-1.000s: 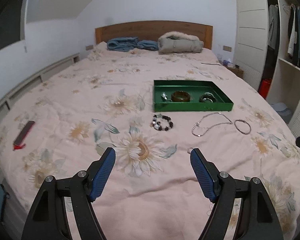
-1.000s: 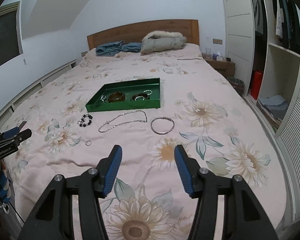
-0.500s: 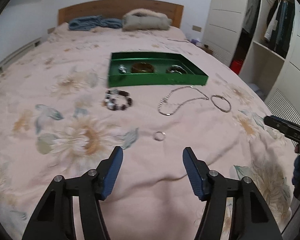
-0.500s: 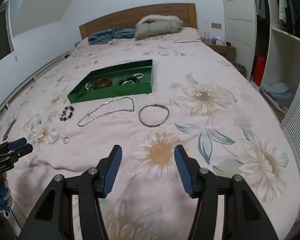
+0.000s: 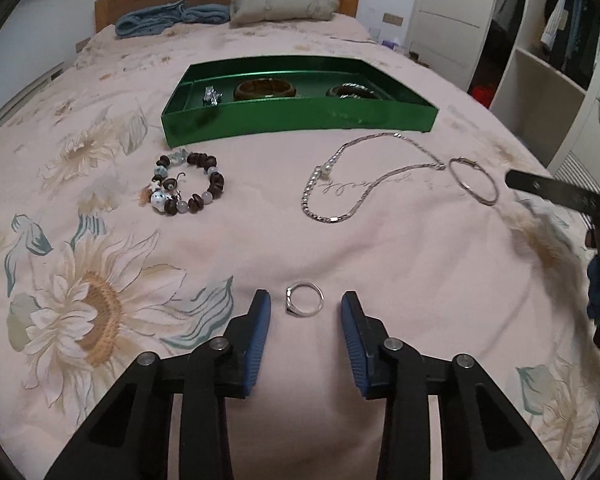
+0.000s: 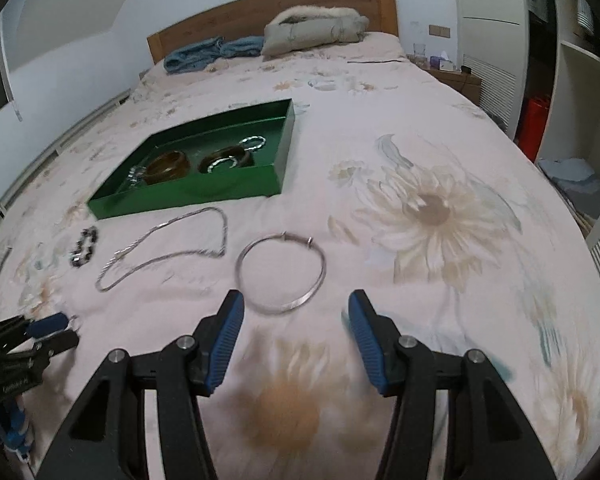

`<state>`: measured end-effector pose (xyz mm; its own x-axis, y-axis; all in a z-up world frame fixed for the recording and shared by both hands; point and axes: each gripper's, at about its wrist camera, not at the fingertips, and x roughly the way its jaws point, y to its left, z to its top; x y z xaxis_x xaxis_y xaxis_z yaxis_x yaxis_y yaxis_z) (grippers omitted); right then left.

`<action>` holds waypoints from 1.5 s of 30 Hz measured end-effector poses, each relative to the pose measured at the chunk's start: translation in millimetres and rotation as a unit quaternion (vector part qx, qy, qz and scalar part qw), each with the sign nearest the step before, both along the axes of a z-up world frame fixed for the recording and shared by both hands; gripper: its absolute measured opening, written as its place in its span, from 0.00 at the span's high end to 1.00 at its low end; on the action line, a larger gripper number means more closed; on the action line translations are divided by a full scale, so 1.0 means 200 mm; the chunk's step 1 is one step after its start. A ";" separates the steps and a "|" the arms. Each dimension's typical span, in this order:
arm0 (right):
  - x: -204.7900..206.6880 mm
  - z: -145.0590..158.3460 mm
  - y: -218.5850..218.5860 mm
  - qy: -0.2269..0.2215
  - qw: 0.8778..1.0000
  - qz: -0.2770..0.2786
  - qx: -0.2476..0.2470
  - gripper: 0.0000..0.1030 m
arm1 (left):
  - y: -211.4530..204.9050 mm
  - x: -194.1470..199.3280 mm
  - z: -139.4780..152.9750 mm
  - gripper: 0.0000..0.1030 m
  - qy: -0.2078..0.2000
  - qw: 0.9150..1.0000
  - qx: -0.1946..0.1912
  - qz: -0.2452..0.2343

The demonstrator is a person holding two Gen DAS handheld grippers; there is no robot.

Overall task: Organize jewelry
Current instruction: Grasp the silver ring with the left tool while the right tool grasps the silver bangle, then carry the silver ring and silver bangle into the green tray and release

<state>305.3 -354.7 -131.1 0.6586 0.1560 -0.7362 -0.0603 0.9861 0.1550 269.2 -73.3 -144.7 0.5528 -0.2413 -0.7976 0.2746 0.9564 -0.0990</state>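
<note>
A small silver ring (image 5: 305, 299) lies on the floral bedspread between the tips of my open left gripper (image 5: 305, 312), not gripped. Beyond it lie a beaded bracelet (image 5: 186, 189), a silver chain necklace (image 5: 364, 176) and a thin silver bangle (image 5: 474, 181). A green tray (image 5: 300, 118) holds several bangles. My right gripper (image 6: 296, 320) is open just in front of the silver bangle (image 6: 281, 270), which lies flat. The necklace (image 6: 164, 248), beaded bracelet (image 6: 85, 246) and tray (image 6: 204, 196) also show in the right wrist view.
The left gripper (image 6: 40, 330) shows at the right wrist view's lower left. Folded blue cloth (image 6: 208, 52) and a grey coat (image 6: 312, 28) lie by the headboard. A wardrobe with shelves (image 6: 572, 80) stands to the right. A phone (image 6: 0, 270) lies at the far left.
Both grippers have moved forward and down toward the bed. The left now brackets the ring and has narrowed; the right has come up to the silver bangle and opened wider.
</note>
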 end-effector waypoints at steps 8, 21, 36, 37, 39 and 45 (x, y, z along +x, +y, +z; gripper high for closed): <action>0.26 -0.18 0.05 0.060 0.997 0.012 -0.050 0.55 | -0.02 0.06 -0.05 0.82 0.004 1.000 0.012 0.000; 0.26 -0.17 0.13 0.036 0.996 0.015 -0.084 0.96 | -0.02 0.06 -0.03 0.82 -0.020 1.000 0.013 0.001; 0.00 0.39 0.22 -0.097 0.991 -0.001 -0.095 0.98 | 0.12 0.05 0.32 0.82 -0.067 0.997 -0.036 0.026; 0.00 0.42 0.23 -0.101 0.990 0.001 -0.094 0.98 | 0.12 0.06 0.36 0.82 -0.072 0.996 -0.039 0.025; 0.04 0.52 0.28 -0.114 0.989 0.007 -0.089 0.98 | 0.12 0.13 0.45 0.82 -0.082 0.995 -0.049 0.022; 0.23 0.70 0.45 -0.143 0.986 0.034 -0.075 0.98 | 0.13 0.44 0.64 0.82 -0.093 0.993 -0.069 0.024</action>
<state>351.9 -263.8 8.1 0.8343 0.1106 -0.5401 -0.1478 0.9887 -0.0258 358.0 -46.4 -17.5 0.7011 -0.3105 -0.6419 0.2545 0.9499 -0.1815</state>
